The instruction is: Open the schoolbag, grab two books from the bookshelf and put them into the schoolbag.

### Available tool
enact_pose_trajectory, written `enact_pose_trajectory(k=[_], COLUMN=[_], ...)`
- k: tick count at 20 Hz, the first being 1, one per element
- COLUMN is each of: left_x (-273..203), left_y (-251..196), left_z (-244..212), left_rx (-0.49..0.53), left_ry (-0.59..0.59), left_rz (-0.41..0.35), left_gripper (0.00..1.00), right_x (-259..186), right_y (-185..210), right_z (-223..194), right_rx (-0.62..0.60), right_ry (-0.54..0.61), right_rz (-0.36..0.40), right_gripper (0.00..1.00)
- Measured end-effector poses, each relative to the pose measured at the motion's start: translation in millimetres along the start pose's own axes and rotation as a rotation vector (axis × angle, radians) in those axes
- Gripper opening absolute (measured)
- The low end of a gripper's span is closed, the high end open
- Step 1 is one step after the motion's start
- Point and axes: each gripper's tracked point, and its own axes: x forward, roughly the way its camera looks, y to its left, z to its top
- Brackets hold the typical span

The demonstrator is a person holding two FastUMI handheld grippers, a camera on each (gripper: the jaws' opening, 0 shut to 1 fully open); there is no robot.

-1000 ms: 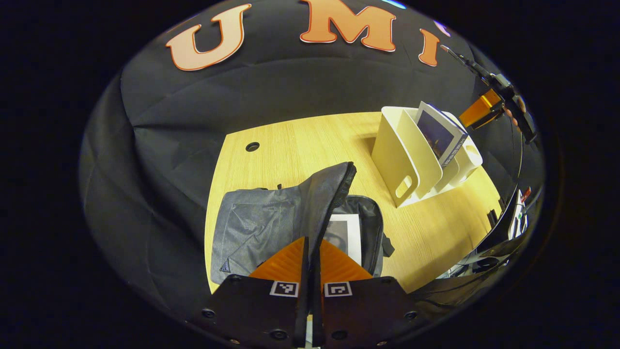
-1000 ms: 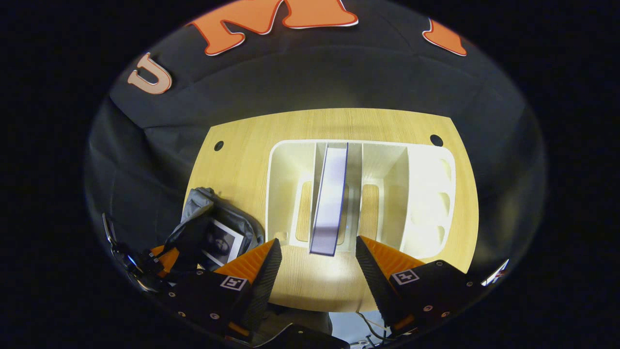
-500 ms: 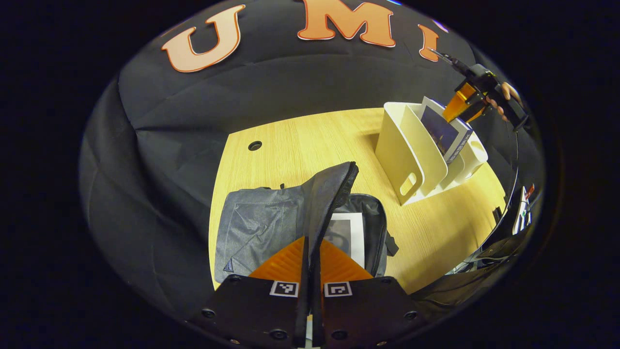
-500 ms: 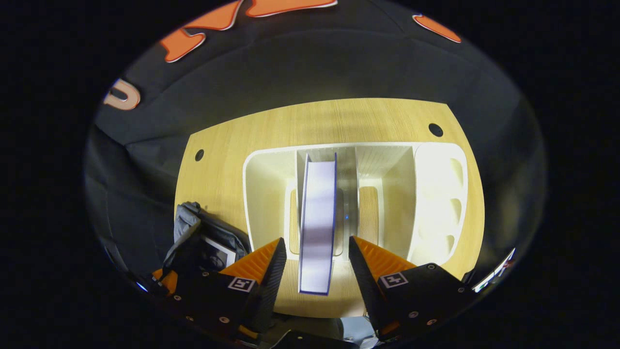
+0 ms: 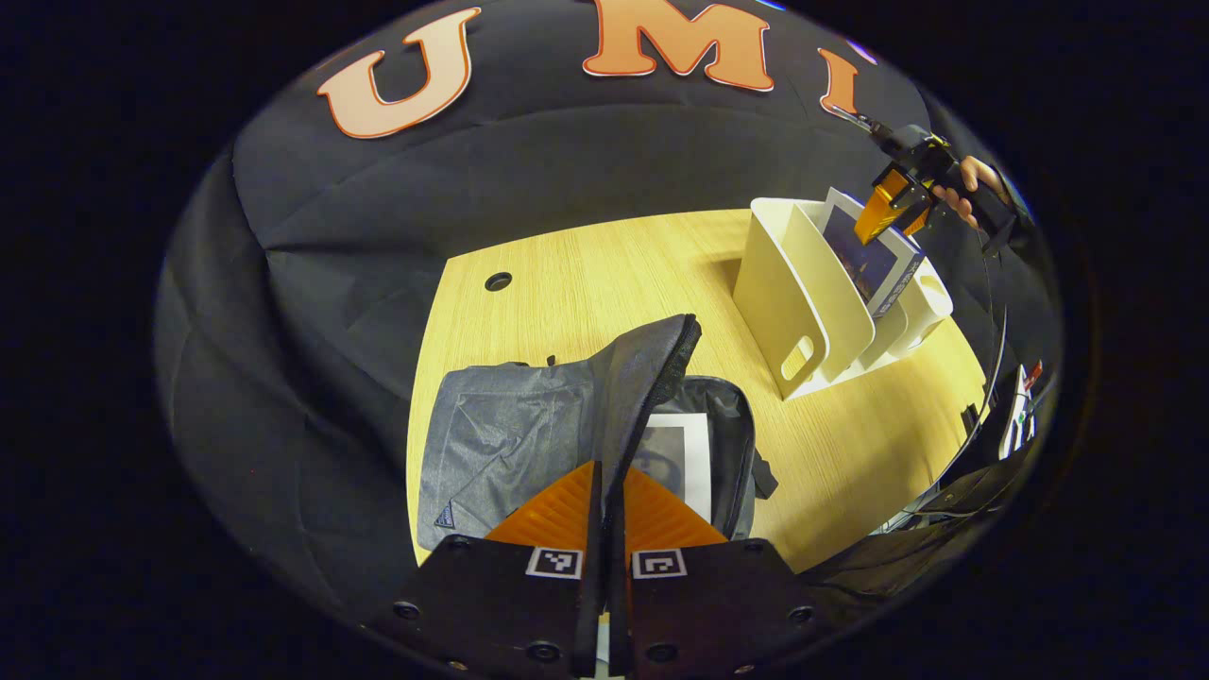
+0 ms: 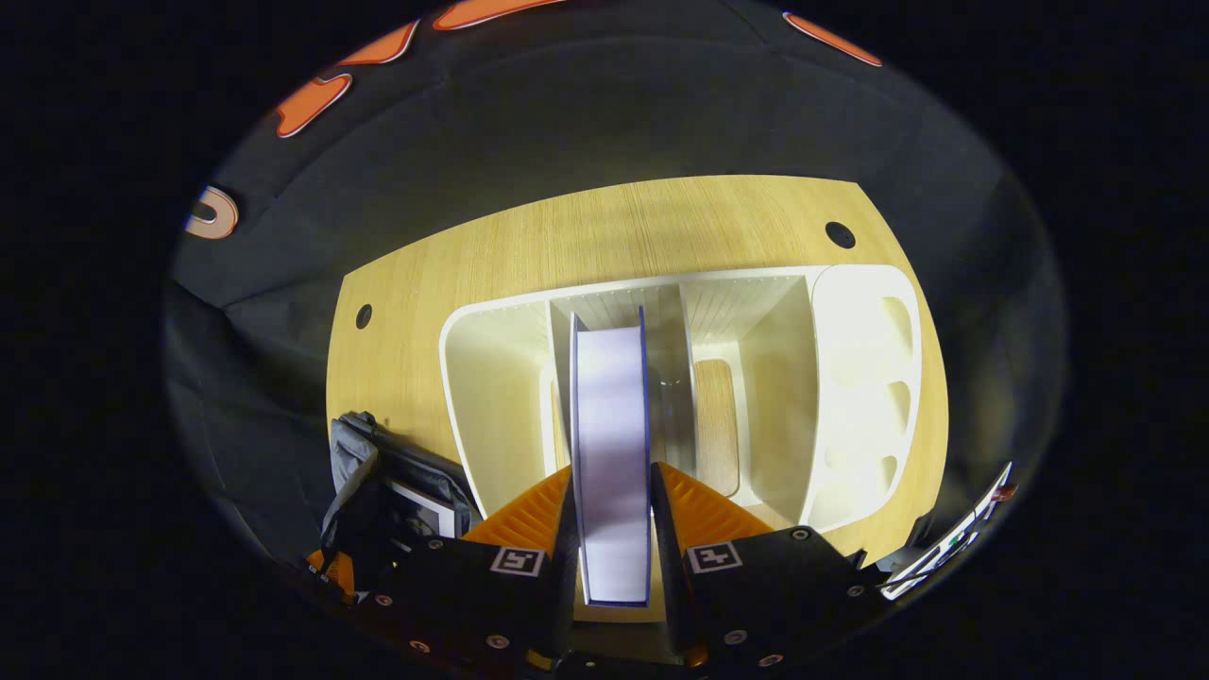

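In the left gripper view, the left tongs (image 5: 605, 515) at lower centre were clenched on the raised flap of the schoolbag (image 5: 510, 434), which lay open on the worktop (image 5: 586, 283) with one book (image 5: 675, 453) inside. In the right gripper view, the right tongs (image 6: 612, 529) gripped the second book (image 6: 612, 444) in the bookshelf (image 6: 850, 378). That book looked ready to be lifted out and carried to the bag at lower left.

Layout on the surface (image 5: 567, 283): the schoolbag (image 5: 501, 444) lies open at the near edge with one book (image 5: 675, 453) inside; the bookshelf (image 6: 850, 378) stands beside it, well apart, a second book (image 6: 612, 453) upright in a middle compartment, between the right tool's (image 6: 612, 529) fingers.
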Motion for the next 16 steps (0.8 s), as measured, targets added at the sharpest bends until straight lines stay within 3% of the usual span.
enact_pose_trajectory(k=[4, 16], left_x=[0.3, 3.0], left_y=[-0.6, -7.7], left_z=[-1.0, -3.9], left_rx=[-0.005, 0.021], left_ry=[-0.003, -0.01], left_rz=[-0.009, -0.034], left_gripper=[0.05, 0.05], right_x=[-12.4, -118.3], right_y=[-8.4, -26.1], right_z=[0.6, -13.7], right_rx=[0.032, 0.101], right_ry=[-0.017, -0.159], right_rz=[0.011, 0.145], right_gripper=[0.33, 0.31])
